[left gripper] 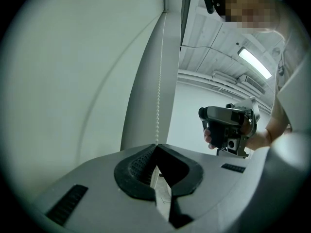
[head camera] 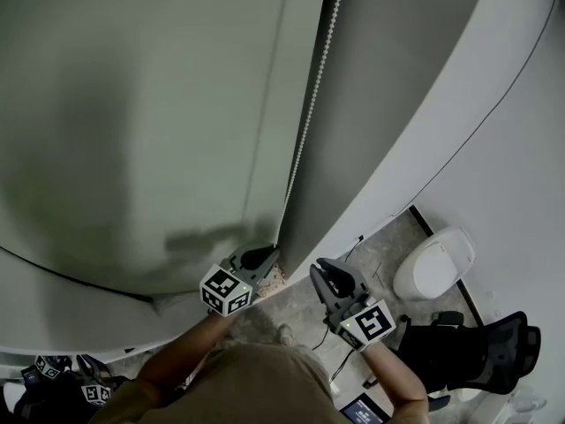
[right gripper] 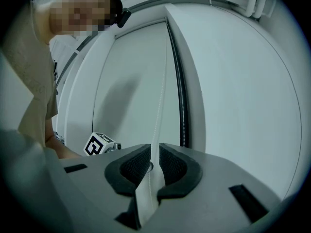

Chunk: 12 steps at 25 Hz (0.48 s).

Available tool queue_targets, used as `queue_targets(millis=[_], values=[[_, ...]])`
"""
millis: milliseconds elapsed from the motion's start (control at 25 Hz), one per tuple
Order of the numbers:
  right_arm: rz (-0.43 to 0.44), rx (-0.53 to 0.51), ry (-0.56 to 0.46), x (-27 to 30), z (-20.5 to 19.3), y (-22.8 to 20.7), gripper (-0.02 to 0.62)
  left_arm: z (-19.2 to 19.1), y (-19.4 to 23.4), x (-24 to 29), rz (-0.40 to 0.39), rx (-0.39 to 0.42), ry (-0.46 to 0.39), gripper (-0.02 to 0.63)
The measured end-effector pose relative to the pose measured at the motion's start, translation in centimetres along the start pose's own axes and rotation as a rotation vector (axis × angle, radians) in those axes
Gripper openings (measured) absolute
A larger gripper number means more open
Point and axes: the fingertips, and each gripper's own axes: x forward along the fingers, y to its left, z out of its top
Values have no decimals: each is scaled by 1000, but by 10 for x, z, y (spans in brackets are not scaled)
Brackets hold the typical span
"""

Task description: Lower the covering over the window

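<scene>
The pale roller blind [head camera: 132, 104] fills the left of the head view. Its white bead chain [head camera: 305, 131] hangs down along the blind's right edge. My left gripper [head camera: 263, 256] is shut on the chain's lower end. In the left gripper view the chain [left gripper: 157, 106] rises straight from the closed tips. My right gripper [head camera: 331, 276] hovers just right of it, away from the chain. Its jaws stand a narrow slit apart, with nothing seen pressed between them. In the right gripper view the chain [right gripper: 159, 101] lines up with that slit, farther off.
A grey window post [head camera: 380, 95] stands right of the chain, then a white wall [head camera: 521, 148]. Below on the floor are a white rounded device [head camera: 434, 265], a black chair [head camera: 481, 353] and some cables [head camera: 331, 360].
</scene>
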Motion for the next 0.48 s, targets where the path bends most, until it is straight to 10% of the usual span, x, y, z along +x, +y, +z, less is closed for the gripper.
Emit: queue_targets(millis=[480], values=[[82, 29, -19, -34, -7, -25, 44, -6, -14, 15, 127, 19, -16, 17]])
